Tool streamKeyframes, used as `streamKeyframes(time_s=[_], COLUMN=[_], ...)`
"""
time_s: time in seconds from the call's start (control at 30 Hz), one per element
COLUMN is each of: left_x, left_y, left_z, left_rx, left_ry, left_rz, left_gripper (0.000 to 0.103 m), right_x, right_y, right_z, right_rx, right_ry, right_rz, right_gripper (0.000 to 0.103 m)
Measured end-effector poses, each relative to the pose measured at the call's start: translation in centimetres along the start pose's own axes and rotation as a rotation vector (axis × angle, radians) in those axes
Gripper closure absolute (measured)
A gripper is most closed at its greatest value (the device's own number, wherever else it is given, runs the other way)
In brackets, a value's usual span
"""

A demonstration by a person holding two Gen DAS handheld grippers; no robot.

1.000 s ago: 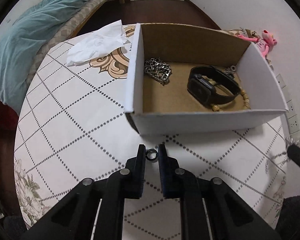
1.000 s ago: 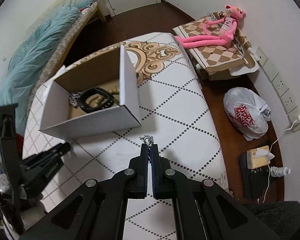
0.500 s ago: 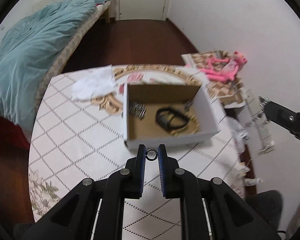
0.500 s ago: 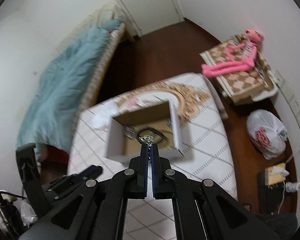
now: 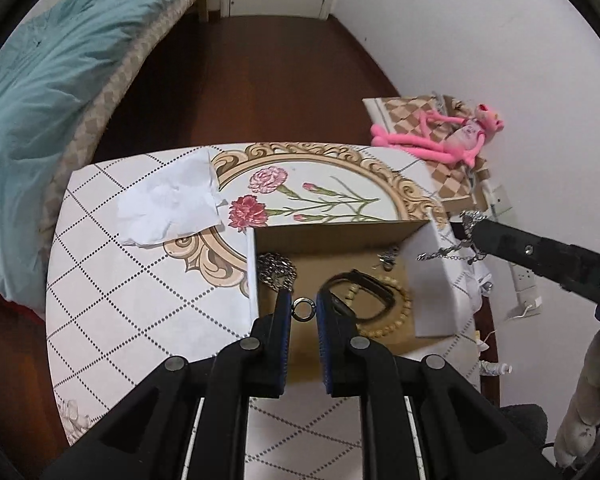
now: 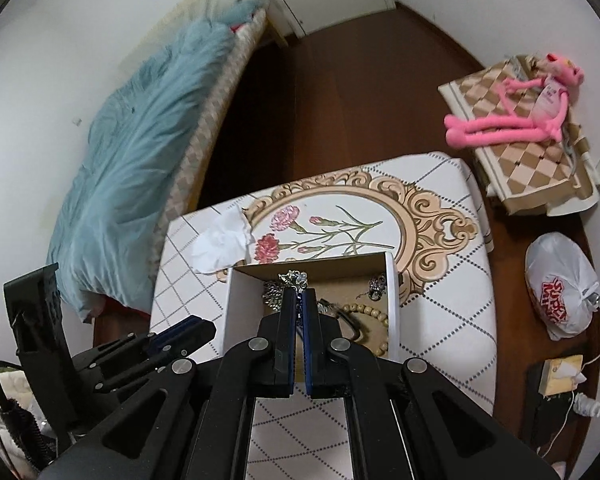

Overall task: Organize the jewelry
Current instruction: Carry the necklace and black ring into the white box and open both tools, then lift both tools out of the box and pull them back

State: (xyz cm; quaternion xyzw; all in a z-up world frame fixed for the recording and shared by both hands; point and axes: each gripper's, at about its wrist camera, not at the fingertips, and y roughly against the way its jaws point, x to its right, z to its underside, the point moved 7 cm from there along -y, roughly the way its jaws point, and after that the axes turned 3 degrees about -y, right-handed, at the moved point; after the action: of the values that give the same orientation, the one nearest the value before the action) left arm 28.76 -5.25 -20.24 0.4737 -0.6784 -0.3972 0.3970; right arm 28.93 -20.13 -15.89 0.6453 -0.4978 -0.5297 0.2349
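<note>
My left gripper (image 5: pixel 303 309) is shut on a small dark metal ring (image 5: pixel 304 308) and holds it above the open cardboard box (image 5: pixel 434 280). The box holds a chunky silver chain (image 5: pixel 277 270), a black watch (image 5: pixel 354 294) and a wooden bead bracelet (image 5: pixel 394 312). My right gripper (image 6: pixel 299 294) is shut on a thin silver chain (image 6: pixel 294 279) above the same box (image 6: pixel 392 300). In the left wrist view this thin chain (image 5: pixel 450 250) dangles from the right gripper's tip over the box's right wall.
The box stands on a white table (image 5: pixel 140 300) with a floral gold pattern. A crumpled white tissue (image 5: pixel 168 204) lies left of the box. A bed with a teal blanket (image 5: pixel 40 88) is at left. A pink plush toy (image 5: pixel 456 136) and a plastic bag (image 6: pixel 562 284) lie at right.
Both grippers have risen off the table with their jewelry and moved over the box. The view now looks down into the box from higher up.
</note>
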Motion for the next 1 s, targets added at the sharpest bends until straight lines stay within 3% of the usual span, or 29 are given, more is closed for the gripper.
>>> streamKeyframes(time_s=[0.2, 0.23, 0.27, 0.33, 0.4, 0.43, 0.53, 0.63, 0.73, 0.87, 1.0], left_x=[-1.5, -1.8, -2.1, -2.6, -3.2, -3.4, -4.3, -4.8, -4.9, -4.7, -4.2], left_y=[-2.1, -2.1, -2.1, -2.0, -1.7, -1.6, -1.2, -0.5, 0.0, 0.1, 0.1], left_z=[-0.5, -0.6, -0.7, -0.9, -1.1, -1.1, -1.1, -0.7, 0.1, 1.3, 2.4], left_rx=[-0.079, -0.076, -0.071, -0.059, -0.05, -0.052, -0.046, -0.019, 0.016, 0.037, 0.034], left_ry=[0.07, 0.07, 0.074, 0.08, 0.09, 0.093, 0.099, 0.096, 0.094, 0.088, 0.086], left_rz=[-0.019, -0.027, -0.043, -0.055, -0.07, -0.08, -0.121, -0.172, -0.203, -0.223, -0.237], left_gripper=[0.086, 0.075, 0.055, 0.031, 0.03, 0.028, 0.007, 0.005, 0.001, 0.001, 0.001], right_x=[0.3, 0.3, 0.3, 0.3, 0.4, 0.4, 0.7, 1.3, 2.6, 3.9, 4.8], right_y=[-4.7, -5.1, -5.6, -6.1, -6.3, -6.3, -5.9, -5.1, -4.6, -4.4, -4.2], right_z=[-1.1, -1.2, -1.4, -1.5, -1.6, -1.6, -1.8, -1.7, -0.5, 2.1, 4.2], right_rx=[-0.119, -0.133, -0.142, -0.154, -0.156, -0.159, -0.141, -0.112, -0.106, -0.095, -0.084], right_ry=[0.023, 0.031, 0.039, 0.046, 0.056, 0.059, 0.059, 0.075, 0.095, 0.118, 0.119], right_rz=[0.026, 0.032, 0.04, 0.051, 0.071, 0.071, 0.098, 0.168, 0.289, 0.411, 0.458], right_gripper=[0.1, 0.1, 0.099, 0.099, 0.098, 0.091, 0.053, 0.041, 0.002, 0.001, 0.001])
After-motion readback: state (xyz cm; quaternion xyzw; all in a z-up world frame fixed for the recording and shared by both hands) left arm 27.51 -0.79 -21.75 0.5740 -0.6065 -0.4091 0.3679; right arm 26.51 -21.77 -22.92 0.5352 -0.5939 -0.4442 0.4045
